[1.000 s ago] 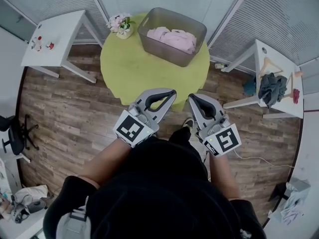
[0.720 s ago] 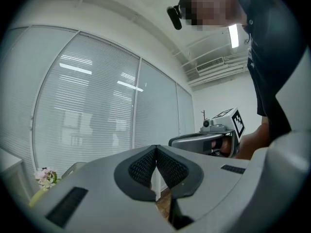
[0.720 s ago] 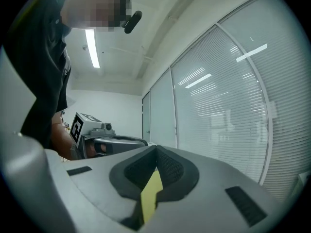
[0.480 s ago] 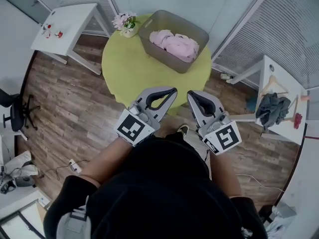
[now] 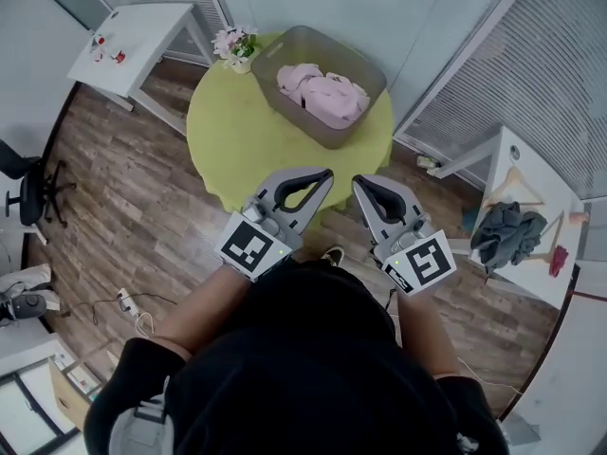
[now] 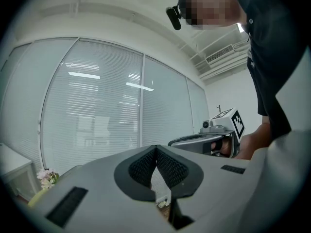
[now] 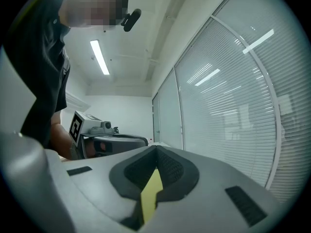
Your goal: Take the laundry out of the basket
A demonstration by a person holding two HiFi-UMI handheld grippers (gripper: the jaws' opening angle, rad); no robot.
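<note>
Office: blinds (image 5: 560,64), white desks (image 5: 142,27), swivel chair (image 5: 27,195)

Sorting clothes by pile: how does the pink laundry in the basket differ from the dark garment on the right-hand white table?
The pink laundry is pale; the dark garment is grey-blue. The pink laundry lies inside the grey basket on the green table; the dark garment lies loose on the white table. Both are crumpled.

flowers (image 5: 234,43) – at green round table (image 5: 245,136) edge | white desk (image 5: 142,22) | dark clothes (image 5: 501,227) | office chair (image 5: 27,186)
</note>
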